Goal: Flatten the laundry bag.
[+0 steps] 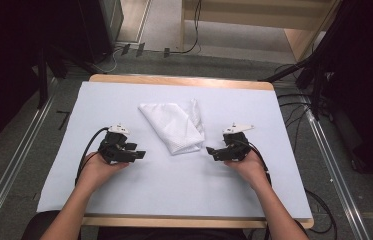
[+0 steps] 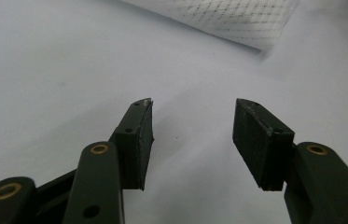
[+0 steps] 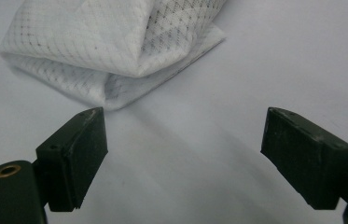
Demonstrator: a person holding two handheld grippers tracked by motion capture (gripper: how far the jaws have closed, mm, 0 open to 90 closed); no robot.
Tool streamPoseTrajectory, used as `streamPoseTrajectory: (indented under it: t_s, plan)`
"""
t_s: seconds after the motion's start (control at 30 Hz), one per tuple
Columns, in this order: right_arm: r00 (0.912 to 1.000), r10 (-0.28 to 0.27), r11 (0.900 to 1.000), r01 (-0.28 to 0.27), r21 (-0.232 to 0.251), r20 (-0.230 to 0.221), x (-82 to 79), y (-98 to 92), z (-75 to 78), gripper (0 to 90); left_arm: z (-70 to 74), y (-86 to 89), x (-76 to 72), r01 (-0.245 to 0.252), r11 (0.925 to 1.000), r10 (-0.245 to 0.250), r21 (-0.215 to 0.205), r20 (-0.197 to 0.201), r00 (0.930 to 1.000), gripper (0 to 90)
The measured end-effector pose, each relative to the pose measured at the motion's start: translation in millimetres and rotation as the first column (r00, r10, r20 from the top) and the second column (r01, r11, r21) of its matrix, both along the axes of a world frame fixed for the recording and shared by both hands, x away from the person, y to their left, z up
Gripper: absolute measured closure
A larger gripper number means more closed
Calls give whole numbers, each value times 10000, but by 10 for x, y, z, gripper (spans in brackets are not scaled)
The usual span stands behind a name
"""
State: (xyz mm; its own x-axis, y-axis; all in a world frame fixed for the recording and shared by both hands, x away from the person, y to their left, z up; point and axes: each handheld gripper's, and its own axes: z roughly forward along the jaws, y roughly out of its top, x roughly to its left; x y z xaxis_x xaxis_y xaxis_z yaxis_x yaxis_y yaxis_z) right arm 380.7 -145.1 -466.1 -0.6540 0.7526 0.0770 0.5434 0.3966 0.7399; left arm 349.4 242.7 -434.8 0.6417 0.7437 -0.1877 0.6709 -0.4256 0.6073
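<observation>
Cloth (image 1: 176, 126): white, folded into loose bundle, lay mid-table (image 1: 124, 200) between both grippers, untouched. Left gripper (image 1: 139, 155): jaws wide, empty, near cloth. Right gripper (image 1: 211, 150): jaws wide, empty, just beside cloth edge. Judged: handling not yet begun; grasp still ahead.

Folded white cloth (image 2: 237, 18) is cut off by the left gripper view's top edge

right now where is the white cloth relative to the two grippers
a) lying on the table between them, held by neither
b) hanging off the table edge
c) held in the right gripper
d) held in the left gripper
a: the folded white cloth lies flat on the table between the left gripper and right gripper, both open and empty.
</observation>
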Motion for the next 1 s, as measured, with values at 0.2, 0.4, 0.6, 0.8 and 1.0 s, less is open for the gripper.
streamPoseTrajectory:
  t_s: [0.2, 0.4, 0.6, 0.8, 1.0]
  plan:
    - [10000, -20, 10000, 20, 18, 65, -85, -47, 25, 200, 15, 7, 31, 145, 9998, -140, -138, 363, 9992, 377]
    - [9999, 5, 9999, -7, 169, 112, -150, -95, 34, 276, 16, 23, 57, 128, 9993, -120, -353, 244, 9996, 356]
    - [9997, 92, 9994, -85, 342, -208, -194, -122, 37, 351, 15, 35, 97, 111, 9987, -106, -488, 123, 9999, 353]
    - [9994, -60, 9991, 74, 413, -345, -218, -144, 51, 387, 15, 11, 115, 206, 9990, -204, -409, 56, 9998, 359]
    - [9982, -83, 9987, 113, 501, -592, -234, -121, 70, 437, 16, 3, 112, 282, 9987, -282, -421, 0, 9996, 360]
